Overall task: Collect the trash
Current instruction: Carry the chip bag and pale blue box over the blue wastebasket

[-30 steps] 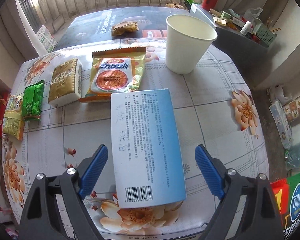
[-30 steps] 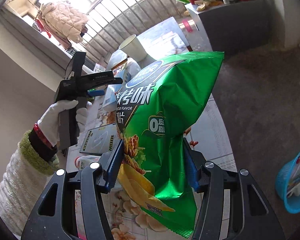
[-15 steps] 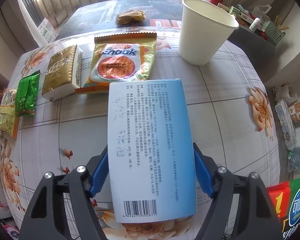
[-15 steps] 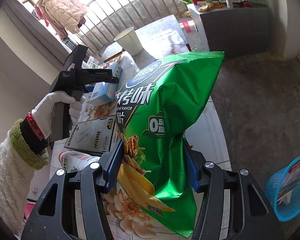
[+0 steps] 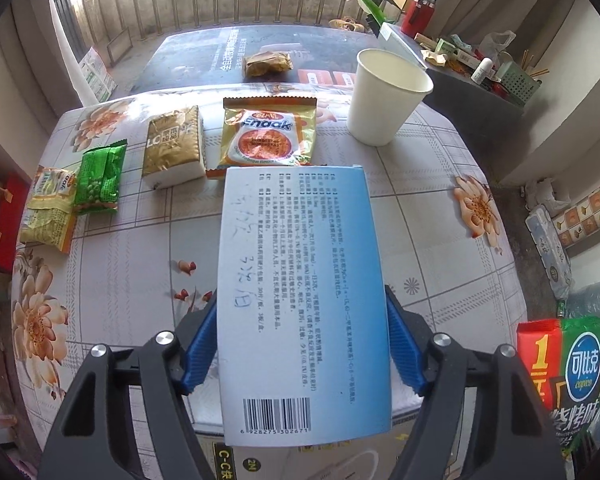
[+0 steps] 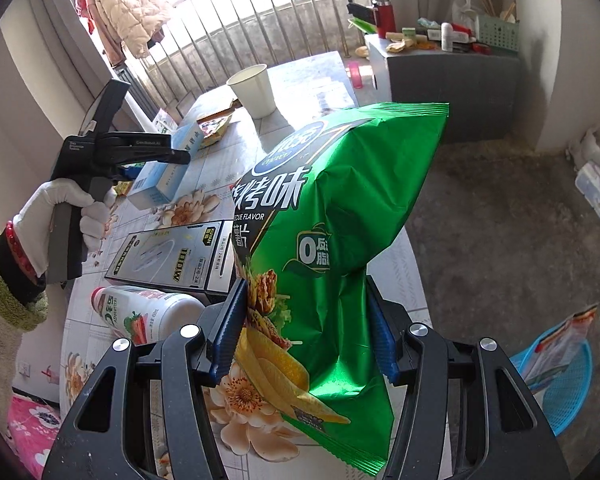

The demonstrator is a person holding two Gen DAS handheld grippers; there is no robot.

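The blue box (image 5: 300, 292) covers the desk (image 5: 139, 240) beneath it, the lower edge of the Enaak packet (image 5: 268, 138) and the inner faces of the left hand-held gripper (image 5: 302, 350). In the right wrist view the green chip bag (image 6: 332, 232) hides one end of the silver box (image 6: 171, 254) and much of the desk. The blue basket (image 6: 562, 384) is partly hidden by the right hand-held gripper (image 6: 306, 326); what lies in it is too unclear to name. Items on the far grey counter (image 6: 452, 76) are too small to identify.

floral-cloth table (image 5: 440, 216), paper cup (image 5: 384, 100), snack packets (image 5: 267, 140), tissue pack (image 5: 173, 146), grey box (image 6: 171, 256), bottle (image 6: 147, 312)
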